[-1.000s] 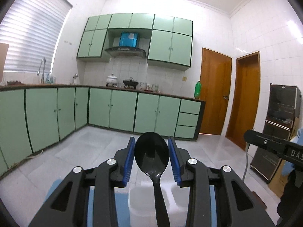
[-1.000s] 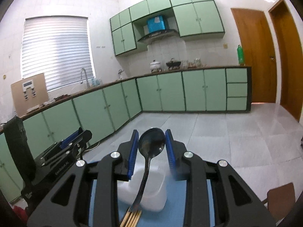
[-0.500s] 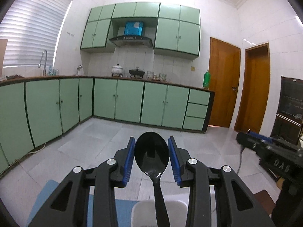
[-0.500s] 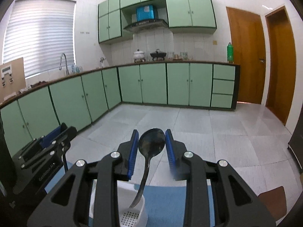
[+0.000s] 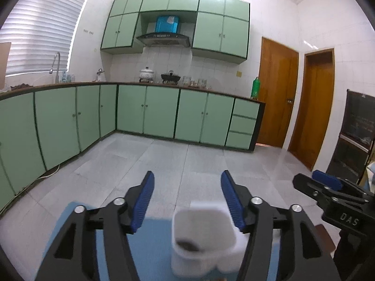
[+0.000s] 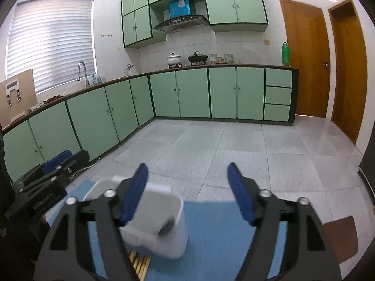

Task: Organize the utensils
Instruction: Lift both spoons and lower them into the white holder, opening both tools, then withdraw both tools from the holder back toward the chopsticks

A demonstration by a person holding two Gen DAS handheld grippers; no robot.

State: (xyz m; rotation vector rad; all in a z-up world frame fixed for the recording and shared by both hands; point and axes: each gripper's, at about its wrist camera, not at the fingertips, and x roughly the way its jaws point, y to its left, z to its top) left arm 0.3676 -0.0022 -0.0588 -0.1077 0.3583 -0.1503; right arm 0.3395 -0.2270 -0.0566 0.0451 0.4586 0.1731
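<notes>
A white utensil holder (image 5: 204, 238) stands on a blue mat (image 5: 154, 241) below both grippers. My left gripper (image 5: 186, 196) hangs over it with its jaws opening and nothing between them; a dark spoon end (image 5: 187, 245) shows blurred inside the holder. In the right wrist view the same holder (image 6: 164, 222) sits low and left of centre, and a dark spoon bowl (image 6: 167, 227) pokes up at its rim. My right gripper (image 6: 187, 187) is above it, jaws opening and empty. Wooden chopstick ends (image 6: 140, 264) lie in front of the holder.
The blue mat (image 6: 222, 234) covers a table whose brown corner (image 6: 342, 236) shows at the right. Each gripper sees the other close by: the right one (image 5: 332, 199) and the left one (image 6: 46, 182). Green kitchen cabinets (image 5: 145, 112) and grey floor tiles lie beyond.
Both grippers held a dark spoon upright between their pads; both have sunk towards the holder and spread their jaws, and the spoons have dropped into the white holder.
</notes>
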